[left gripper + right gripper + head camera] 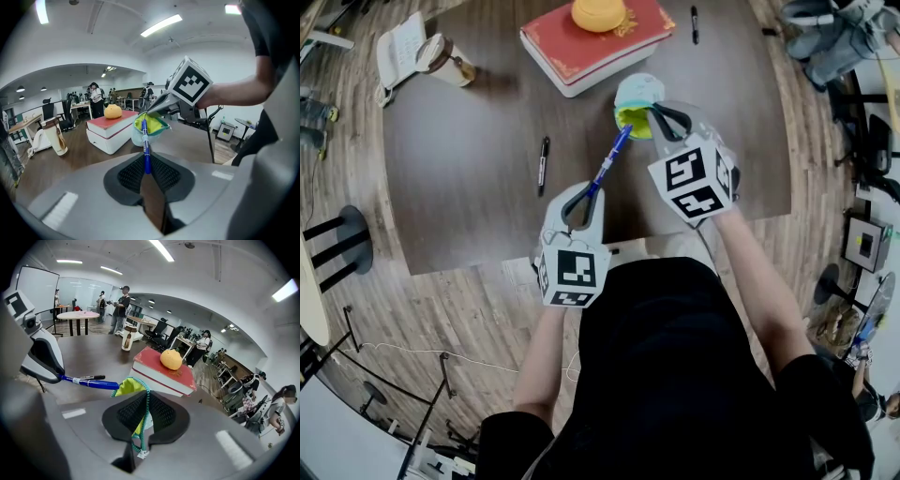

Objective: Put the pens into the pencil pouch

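Observation:
A light teal pencil pouch (pixel 637 94) with a yellow-green lining hangs over the dark table, mouth open. My right gripper (pixel 662 114) is shut on its zipper edge (pixel 142 420). My left gripper (pixel 583 195) is shut on a blue pen (pixel 610 161) that slants up to the right. The pen's tip is at the pouch's mouth (pixel 151 125), against the lining. In the left gripper view the blue pen (pixel 146 152) runs straight out from between the jaws. A black pen (pixel 543 164) lies on the table left of the blue one, and a second black pen (pixel 695 23) lies at the far edge.
A thick red book (pixel 595 39) with an orange round thing (pixel 598 13) on top lies behind the pouch. A cup (pixel 441 56) and a white device (pixel 398 47) stand at the table's far left. Office chairs and people are farther off in the room.

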